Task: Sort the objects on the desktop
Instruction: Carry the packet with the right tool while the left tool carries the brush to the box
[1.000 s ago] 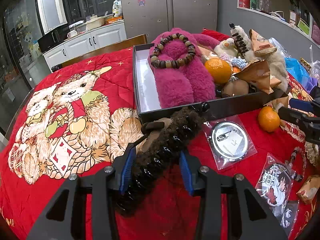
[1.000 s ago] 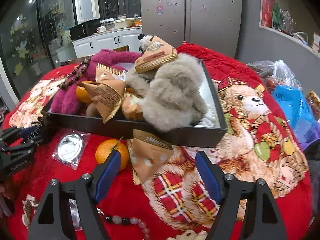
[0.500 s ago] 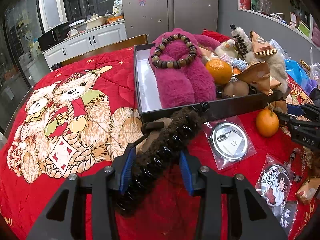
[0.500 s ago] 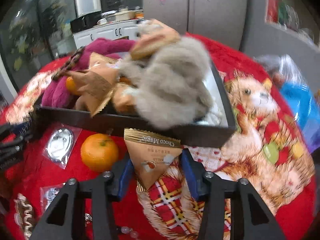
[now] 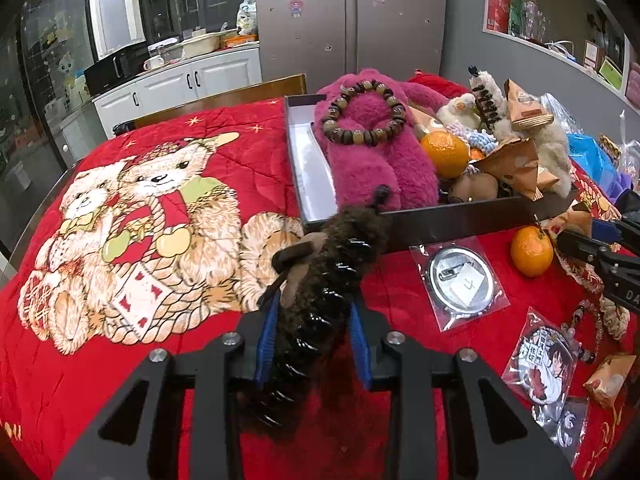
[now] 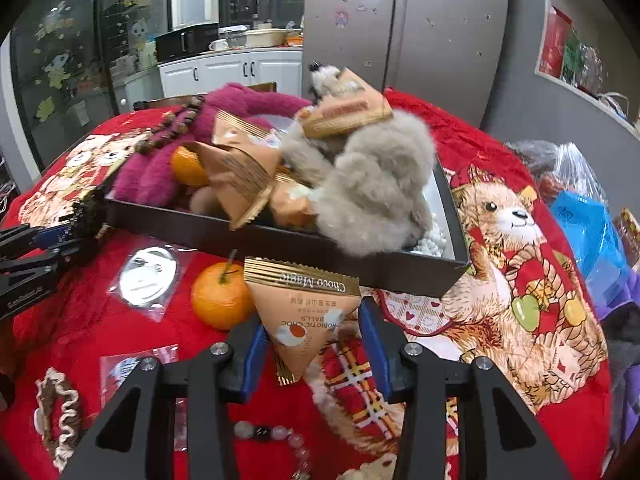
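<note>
A long hair claw [image 5: 320, 280], furry dark brown with glossy black teeth, is clamped between the blue pads of the left gripper [image 5: 314, 336], whose jaws have just narrowed onto it; its tip is seen at the near wall of the black box [image 5: 460, 220]. A triangular tan snack packet [image 6: 304, 312] with a gold-striped edge is pinched in the right gripper [image 6: 316, 344], just beside an orange [image 6: 220, 296] on the red blanket [image 5: 248, 128].
</note>
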The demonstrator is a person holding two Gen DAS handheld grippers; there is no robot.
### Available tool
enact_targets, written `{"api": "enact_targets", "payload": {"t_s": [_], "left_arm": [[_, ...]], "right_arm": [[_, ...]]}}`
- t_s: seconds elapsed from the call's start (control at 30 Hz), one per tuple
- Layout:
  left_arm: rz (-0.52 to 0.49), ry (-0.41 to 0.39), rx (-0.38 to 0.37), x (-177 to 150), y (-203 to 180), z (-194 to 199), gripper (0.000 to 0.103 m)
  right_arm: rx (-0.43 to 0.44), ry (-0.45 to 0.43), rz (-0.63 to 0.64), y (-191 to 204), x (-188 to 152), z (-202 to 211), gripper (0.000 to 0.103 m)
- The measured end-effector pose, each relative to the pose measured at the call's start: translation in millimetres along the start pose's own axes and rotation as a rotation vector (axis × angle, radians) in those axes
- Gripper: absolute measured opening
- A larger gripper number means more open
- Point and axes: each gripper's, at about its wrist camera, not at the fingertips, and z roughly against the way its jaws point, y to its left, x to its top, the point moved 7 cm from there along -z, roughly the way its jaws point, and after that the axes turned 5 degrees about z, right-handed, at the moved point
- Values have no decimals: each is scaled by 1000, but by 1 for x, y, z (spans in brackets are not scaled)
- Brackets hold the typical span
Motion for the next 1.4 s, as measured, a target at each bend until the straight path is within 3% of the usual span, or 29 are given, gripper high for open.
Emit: {"api": "enact_targets", "payload": {"t_s": [0.63,1.07,1.4], "left_arm": [[7,-142,-98,32,-28,78,30],[-21,-145,-120,40,-45,87,31],[1,-147,-118,86,-56,77,31]], "right_arm": [[25,-158,40,32,37,77,44],[42,-175,21,36,47,91,44],[47,-188,-2,26,79,84,44]]}}
